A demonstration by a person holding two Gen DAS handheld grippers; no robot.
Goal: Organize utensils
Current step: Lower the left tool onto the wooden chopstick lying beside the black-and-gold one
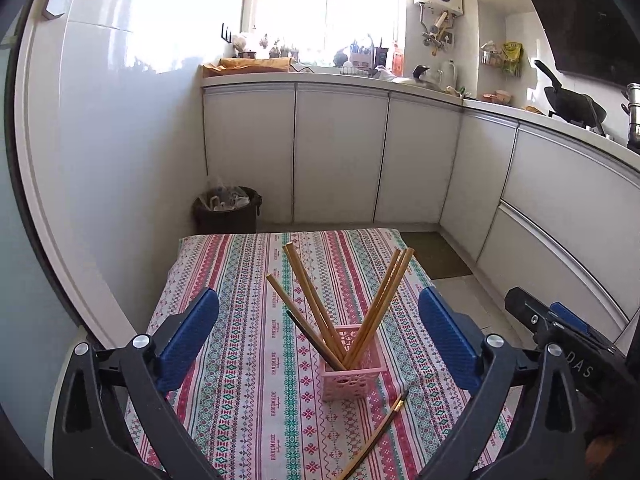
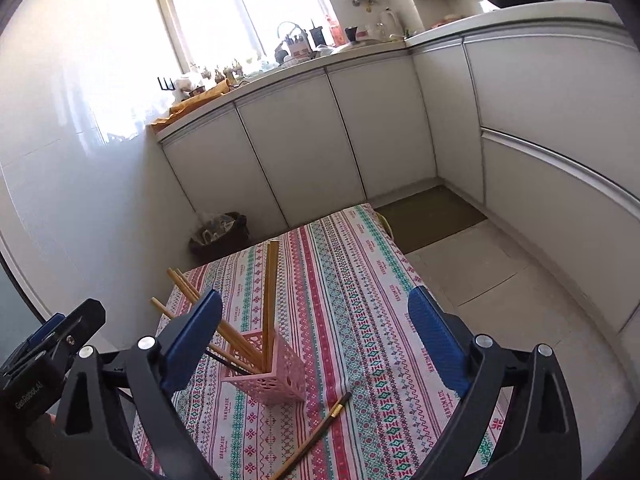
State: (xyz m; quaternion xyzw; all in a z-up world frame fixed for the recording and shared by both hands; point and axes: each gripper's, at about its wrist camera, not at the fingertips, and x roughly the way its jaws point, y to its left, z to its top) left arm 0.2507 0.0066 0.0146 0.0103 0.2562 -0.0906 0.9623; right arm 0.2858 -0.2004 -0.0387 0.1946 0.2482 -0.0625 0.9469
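Daylight pours through the far window (image 1: pixel 324 8), which is blown out to white. Glare washes the glossy left wall (image 1: pixel 132 40). Both views stay sharp at the centre, while fisheye distortion bends cabinet lines and darkens the corners.

loose chopstick's (image 1: pixel 380 436) near end cut off by bottom edge; chopstick bases hidden inside pink holder (image 1: pixel 352 364)
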